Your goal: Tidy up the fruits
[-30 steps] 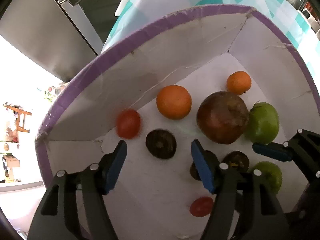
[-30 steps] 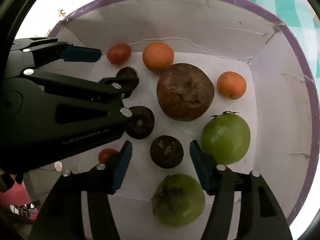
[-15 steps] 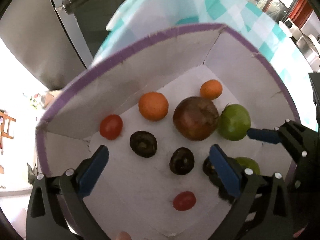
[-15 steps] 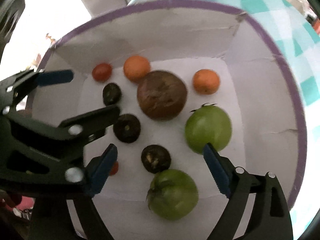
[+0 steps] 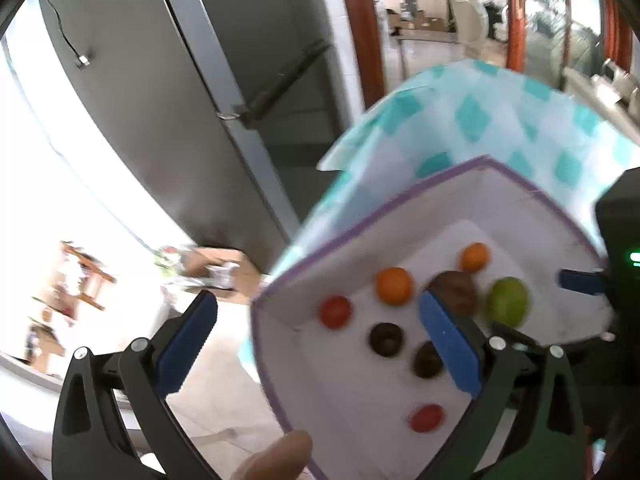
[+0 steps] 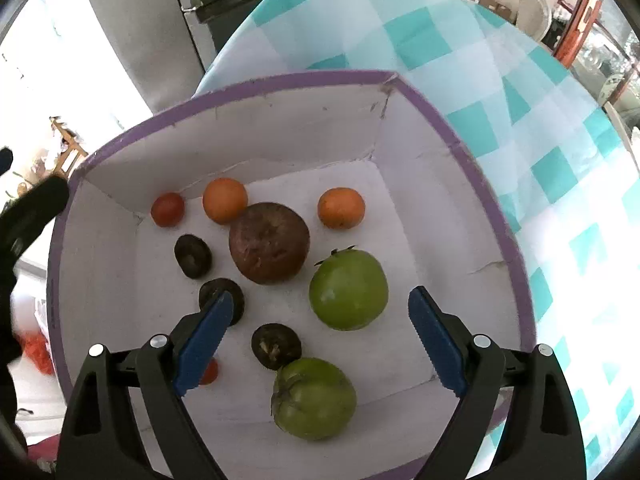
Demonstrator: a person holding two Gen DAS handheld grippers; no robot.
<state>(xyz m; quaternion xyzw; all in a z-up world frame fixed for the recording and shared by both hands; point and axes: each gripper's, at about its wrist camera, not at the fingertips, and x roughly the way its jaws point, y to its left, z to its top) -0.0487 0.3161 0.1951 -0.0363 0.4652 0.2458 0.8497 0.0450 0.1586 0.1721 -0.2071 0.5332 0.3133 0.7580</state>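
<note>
While both our left gripper [image 5: 316, 344] and right gripper [image 6: 318, 334] gape empty, we'd pinch the green tomato [image 6: 348, 290] beside the box [image 6: 280, 80] centre gently (smooth, bruisable) across its middle.

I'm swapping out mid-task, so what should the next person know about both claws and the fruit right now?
Left claw: open, empty, off the box's near left corner.
Right claw: open, empty, above the box interior.
All fruit visible sits inside the purple-rimmed box on the checkered tablecloth: two green tomatoes, two oranges, a large brown fruit, three small dark fruits, two red tomatoes.
Done: fruit is in the box, loosely spread.
Left: whether further grouping is wanted is unclear; nothing is held.
</note>
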